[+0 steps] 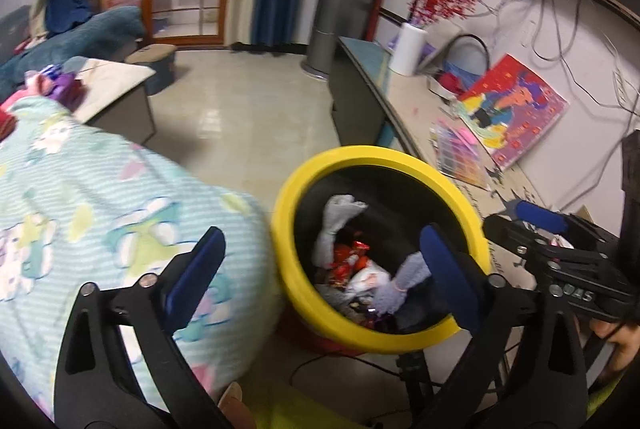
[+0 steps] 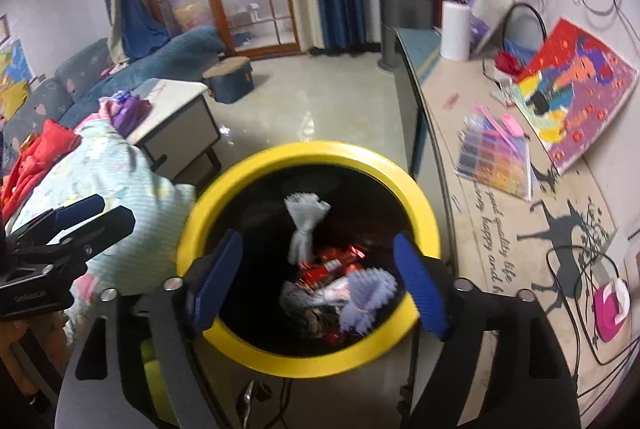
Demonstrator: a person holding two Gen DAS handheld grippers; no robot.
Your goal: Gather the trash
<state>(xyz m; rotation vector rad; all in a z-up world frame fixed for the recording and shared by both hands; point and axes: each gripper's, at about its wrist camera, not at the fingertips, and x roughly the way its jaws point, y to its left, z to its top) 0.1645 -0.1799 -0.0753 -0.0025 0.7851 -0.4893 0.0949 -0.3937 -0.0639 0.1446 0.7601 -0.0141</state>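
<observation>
A bin with a yellow rim [image 1: 440, 169] [image 2: 224, 185] and black inside stands on the floor. It holds a white paper bundle [image 1: 336, 225] [image 2: 304, 225], red wrappers [image 1: 352, 257] [image 2: 336, 261] and a lilac paper bundle [image 1: 404, 281] [image 2: 368, 297]. My left gripper [image 1: 320, 277] is open and empty, over the bin's left edge. My right gripper [image 2: 316, 285] is open and empty, right above the bin's mouth. The right gripper also shows in the left wrist view [image 1: 540, 221], beside the bin.
A mint patterned blanket [image 1: 100, 213] [image 2: 112, 169] bulges left of the bin. A low TV bench [image 1: 416, 101] [image 2: 500, 165] on the right carries a bead box [image 2: 496, 161], a painting [image 2: 576, 89] and a white roll [image 2: 454, 29]. A coffee table [image 2: 176, 105] and stool [image 2: 230, 77] stand behind.
</observation>
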